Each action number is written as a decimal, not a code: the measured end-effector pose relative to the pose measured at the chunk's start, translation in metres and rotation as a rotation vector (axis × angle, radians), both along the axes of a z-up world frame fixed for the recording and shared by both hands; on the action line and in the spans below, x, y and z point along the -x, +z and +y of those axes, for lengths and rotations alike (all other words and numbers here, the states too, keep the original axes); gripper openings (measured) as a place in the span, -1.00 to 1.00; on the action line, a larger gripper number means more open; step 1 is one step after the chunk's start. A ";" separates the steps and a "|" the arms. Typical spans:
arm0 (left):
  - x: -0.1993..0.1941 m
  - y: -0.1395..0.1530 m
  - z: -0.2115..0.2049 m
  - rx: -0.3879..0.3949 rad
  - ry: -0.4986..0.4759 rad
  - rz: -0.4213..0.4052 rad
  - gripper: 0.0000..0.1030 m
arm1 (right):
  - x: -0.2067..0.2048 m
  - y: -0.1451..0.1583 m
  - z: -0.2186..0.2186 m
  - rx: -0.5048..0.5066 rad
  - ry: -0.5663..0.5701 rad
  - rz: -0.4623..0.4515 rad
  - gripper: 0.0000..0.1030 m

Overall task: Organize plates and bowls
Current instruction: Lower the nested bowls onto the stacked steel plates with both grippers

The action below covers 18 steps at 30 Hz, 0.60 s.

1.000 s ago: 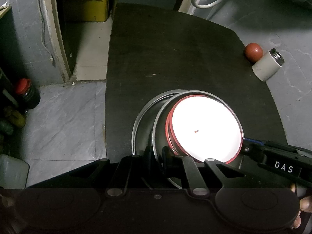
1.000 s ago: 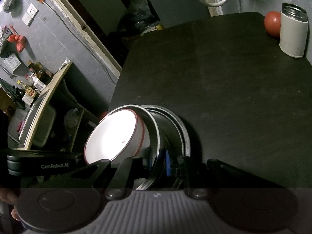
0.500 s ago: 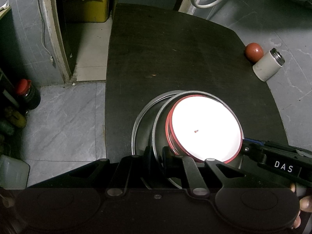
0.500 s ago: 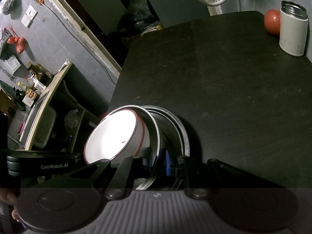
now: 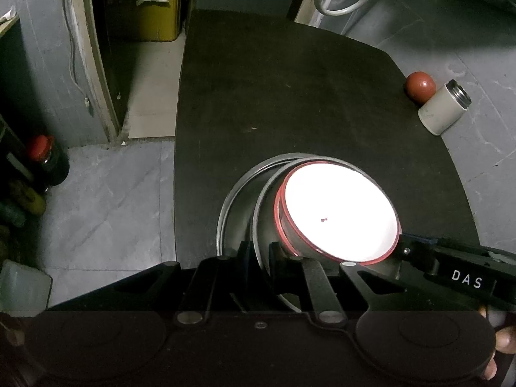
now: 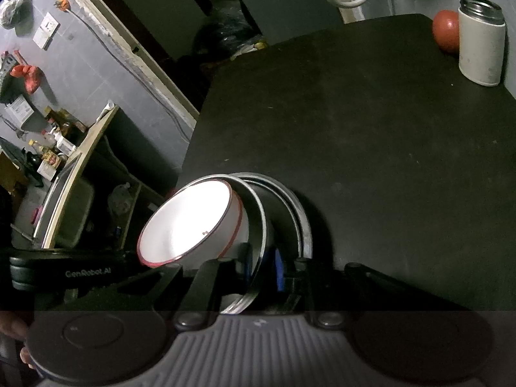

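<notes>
The left gripper [image 5: 259, 251] is clamped on the near rim of a steel plate [image 5: 267, 193], and the right gripper [image 6: 262, 269] pinches the same rim from its own side, one finger either side of the metal. That plate is tipped up and carries a white enamel bowl with a red rim [image 5: 338, 216], which leans inside it; beneath it lies a second steel plate [image 5: 232, 200], low on the table and offset so that only its edge shows. To finish this step well, I judge the tilted plate should be lowered slowly and level, both grips moving together, so the bowl slides down to rest flat rather than tipping out over the raised edge; the plate should be centred over the lower one before either grip lets go. The stack sits at the near edge of a dark table [image 5: 290, 96], a risk if anything slips. At the far right corner stand a white steel-lined flask [image 5: 443, 108] and, just beside it, a red ball [image 5: 419, 85]. Beyond the table are a grey marbled floor, a doorway with a yellow box [image 5: 154, 16], and a cluttered shelf [image 6: 61, 148] against the wall.
</notes>
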<state>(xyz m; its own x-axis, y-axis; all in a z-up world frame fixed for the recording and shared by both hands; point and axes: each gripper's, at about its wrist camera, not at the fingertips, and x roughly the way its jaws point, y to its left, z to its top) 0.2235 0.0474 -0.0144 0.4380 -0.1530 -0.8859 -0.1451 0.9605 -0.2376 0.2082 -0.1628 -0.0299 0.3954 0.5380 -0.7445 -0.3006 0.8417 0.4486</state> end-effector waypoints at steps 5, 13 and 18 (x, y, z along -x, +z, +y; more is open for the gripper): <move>0.000 0.000 0.000 -0.004 -0.001 -0.002 -0.76 | -0.001 -0.001 -0.001 -0.003 -0.002 0.000 -0.64; 0.000 0.001 -0.001 -0.014 0.006 0.002 -0.66 | -0.001 -0.003 -0.002 -0.010 -0.005 -0.001 -0.63; 0.000 0.001 0.000 -0.017 0.008 0.004 -0.62 | 0.000 -0.004 -0.003 -0.009 -0.013 -0.002 -0.57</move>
<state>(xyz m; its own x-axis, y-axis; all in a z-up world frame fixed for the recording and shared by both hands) 0.2240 0.0471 -0.0135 0.4358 -0.1345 -0.8899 -0.1533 0.9632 -0.2206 0.2080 -0.1660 -0.0341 0.4039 0.5391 -0.7390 -0.2904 0.8417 0.4553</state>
